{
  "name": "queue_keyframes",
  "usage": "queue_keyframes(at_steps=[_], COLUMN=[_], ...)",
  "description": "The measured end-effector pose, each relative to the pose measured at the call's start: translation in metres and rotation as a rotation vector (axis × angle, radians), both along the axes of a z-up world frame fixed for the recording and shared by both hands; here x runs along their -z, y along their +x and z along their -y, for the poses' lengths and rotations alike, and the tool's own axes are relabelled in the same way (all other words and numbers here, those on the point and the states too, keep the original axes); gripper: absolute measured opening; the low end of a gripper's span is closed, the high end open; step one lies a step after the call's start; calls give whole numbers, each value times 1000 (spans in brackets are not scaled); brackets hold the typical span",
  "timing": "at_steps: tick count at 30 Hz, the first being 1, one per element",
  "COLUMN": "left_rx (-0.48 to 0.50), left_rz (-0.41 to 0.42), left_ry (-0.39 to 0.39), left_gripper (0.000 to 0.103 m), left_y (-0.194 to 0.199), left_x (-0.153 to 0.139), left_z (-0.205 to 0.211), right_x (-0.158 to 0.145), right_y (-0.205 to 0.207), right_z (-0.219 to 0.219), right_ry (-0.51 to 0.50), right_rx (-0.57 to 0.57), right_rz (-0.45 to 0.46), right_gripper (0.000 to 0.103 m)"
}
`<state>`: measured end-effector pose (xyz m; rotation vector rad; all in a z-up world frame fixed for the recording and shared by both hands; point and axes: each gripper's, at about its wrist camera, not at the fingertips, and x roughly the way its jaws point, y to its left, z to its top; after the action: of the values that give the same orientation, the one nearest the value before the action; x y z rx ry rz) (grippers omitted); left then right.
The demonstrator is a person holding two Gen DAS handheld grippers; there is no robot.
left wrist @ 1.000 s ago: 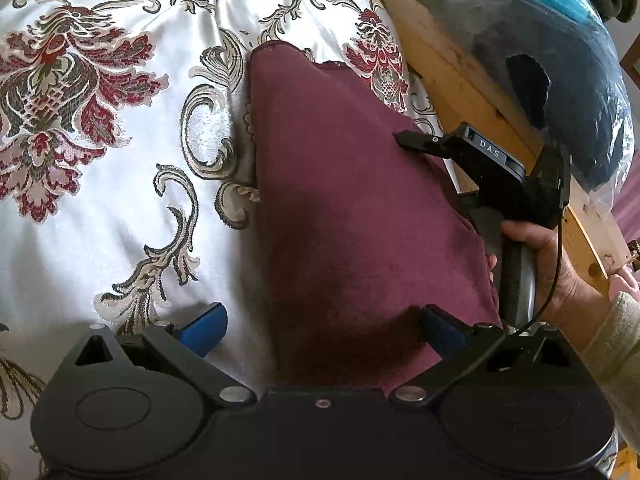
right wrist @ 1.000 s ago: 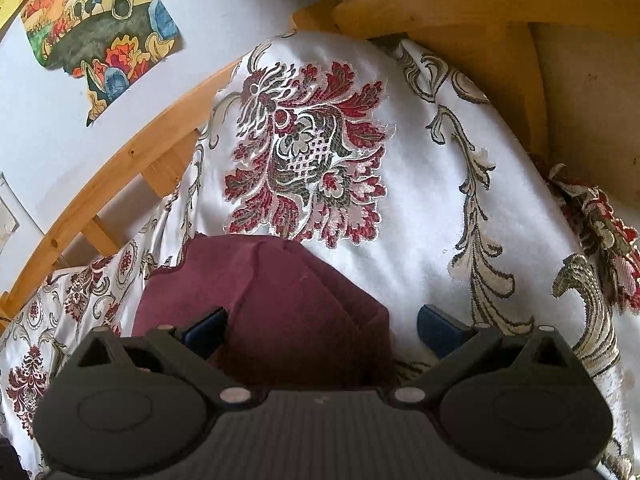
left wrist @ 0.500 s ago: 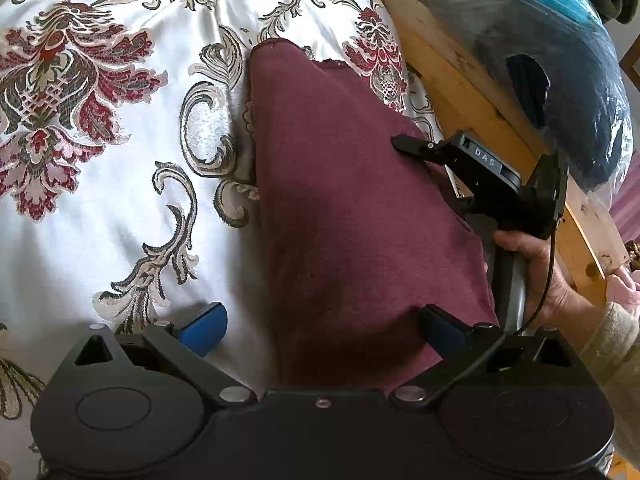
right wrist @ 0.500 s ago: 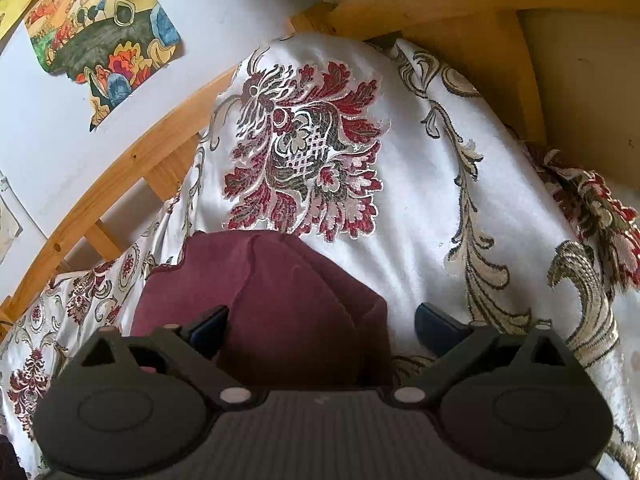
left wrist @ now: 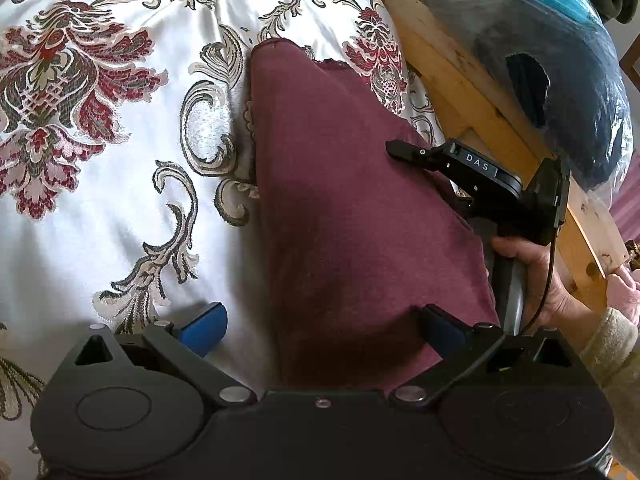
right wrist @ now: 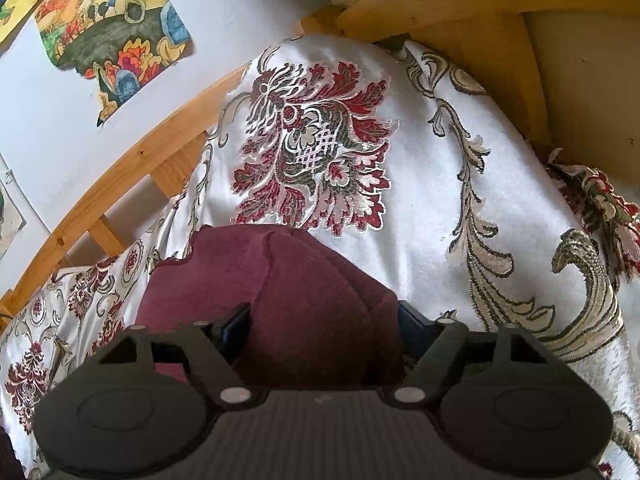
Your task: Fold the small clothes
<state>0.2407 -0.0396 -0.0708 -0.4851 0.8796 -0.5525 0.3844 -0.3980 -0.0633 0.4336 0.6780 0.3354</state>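
Observation:
A maroon garment (left wrist: 352, 208) lies folded lengthwise on a white bedspread with red floral pattern (left wrist: 100, 160). My left gripper (left wrist: 324, 326) is open over the garment's near end, its blue fingertips (left wrist: 204, 322) spread wide. My right gripper (left wrist: 404, 150) shows at the garment's right edge in the left wrist view. In the right wrist view the right gripper (right wrist: 322, 320) has its jaws partly closed around a bunched fold of the maroon garment (right wrist: 304, 292).
A wooden bed frame (left wrist: 480, 92) runs along the right side. A plastic bag of dark items (left wrist: 540, 60) lies beyond it. In the right wrist view a wooden rail (right wrist: 132, 164) and a wall with a colourful picture (right wrist: 116, 28) stand behind the bed.
The right gripper's jaws have narrowed around the garment's edge fold. The left gripper has stayed open and nearly still.

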Motion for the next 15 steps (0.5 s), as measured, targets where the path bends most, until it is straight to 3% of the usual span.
queue_keyframes(at_steps=[13, 15], left_rx=[5, 5], left_rz=[3, 5], left_ry=[-6, -6], left_gripper=[102, 102], left_y=[0, 0], left_x=[2, 2], left_z=[-2, -2], right_x=[2, 3], right_y=[1, 0], right_z=[1, 1], right_ry=[9, 14], right_rx=[-16, -22], right_rz=[9, 13], right_gripper=[72, 67])
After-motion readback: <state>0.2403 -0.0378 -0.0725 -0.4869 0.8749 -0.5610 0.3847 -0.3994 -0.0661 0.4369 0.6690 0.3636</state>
